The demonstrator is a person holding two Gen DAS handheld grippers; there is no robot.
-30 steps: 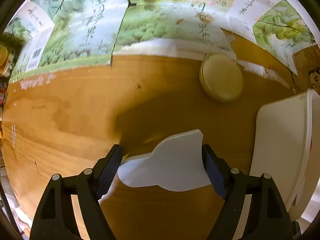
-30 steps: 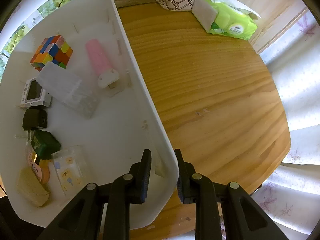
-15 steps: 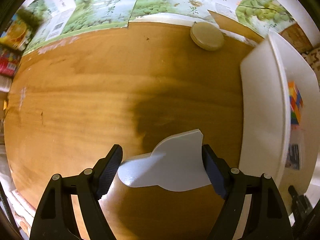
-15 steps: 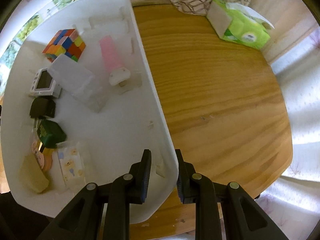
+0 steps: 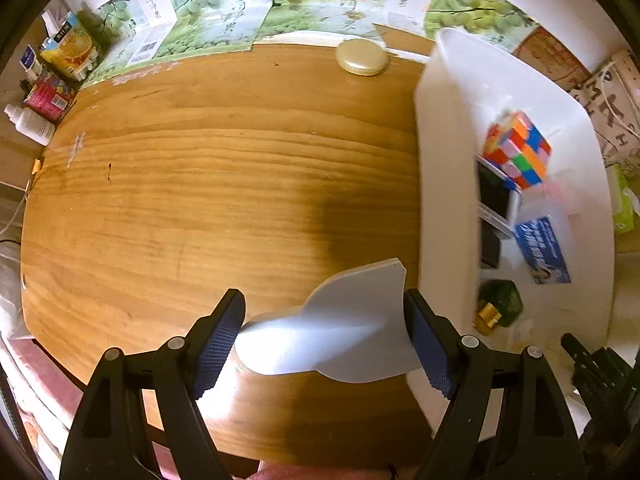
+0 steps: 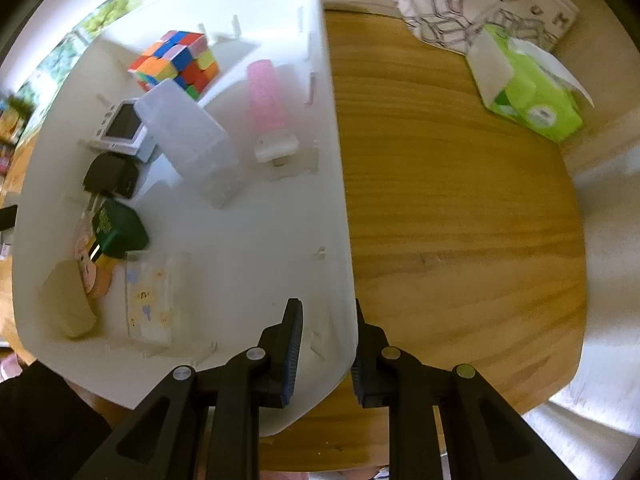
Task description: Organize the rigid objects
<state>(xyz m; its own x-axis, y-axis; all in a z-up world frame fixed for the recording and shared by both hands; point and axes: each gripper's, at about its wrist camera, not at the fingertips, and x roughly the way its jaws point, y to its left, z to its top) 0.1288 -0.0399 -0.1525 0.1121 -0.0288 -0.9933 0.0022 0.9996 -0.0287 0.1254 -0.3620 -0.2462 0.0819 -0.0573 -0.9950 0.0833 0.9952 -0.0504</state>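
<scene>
Our left claw (image 5: pixel 324 334) grips one white scraper (image 5: pixel 340 332) at lower centre; our right claw (image 6: pixel 326 350) clamps one bin (image 6: pixel 336 160) wall.

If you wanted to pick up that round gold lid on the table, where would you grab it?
Probably from straight above, one claw finger on each side of the round gold lid's rim. It lies flat and low on the wooden table, with open space around it.

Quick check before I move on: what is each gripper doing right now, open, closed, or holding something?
Left gripper: jaws shut on the pale scoop-shaped piece.
Right gripper: jaws shut on the white bin's wall.
</scene>
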